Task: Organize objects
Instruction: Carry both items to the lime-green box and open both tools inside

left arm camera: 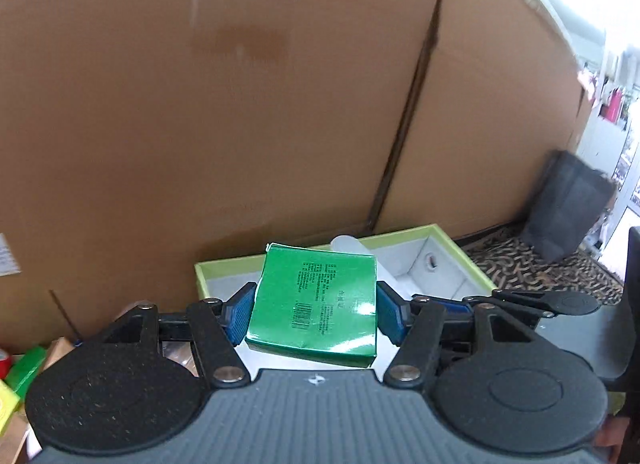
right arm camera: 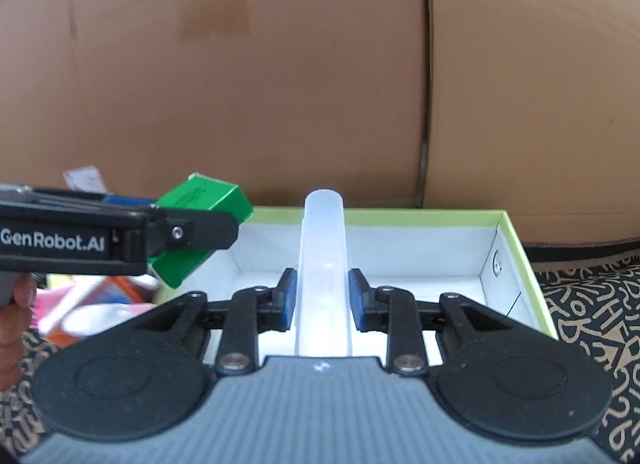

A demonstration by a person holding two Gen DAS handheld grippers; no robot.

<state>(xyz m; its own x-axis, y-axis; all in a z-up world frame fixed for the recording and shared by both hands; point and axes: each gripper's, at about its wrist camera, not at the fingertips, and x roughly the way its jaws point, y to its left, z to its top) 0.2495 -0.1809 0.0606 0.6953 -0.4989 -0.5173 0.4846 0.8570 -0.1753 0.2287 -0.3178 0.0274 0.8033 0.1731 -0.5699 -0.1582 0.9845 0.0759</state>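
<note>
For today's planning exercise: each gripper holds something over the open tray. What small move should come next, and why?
Probably lower the left gripper a little and set the green box down in the tray. The box is pinched between its fingers, tilted, above the tray's left end, where the white floor looks bare. The right gripper grips a clear tube over the middle, so it could wait.

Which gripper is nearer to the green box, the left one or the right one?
Left. The left gripper is clamped on the green box; the right gripper holds a translucent tube beside it, apart from the box.
</note>
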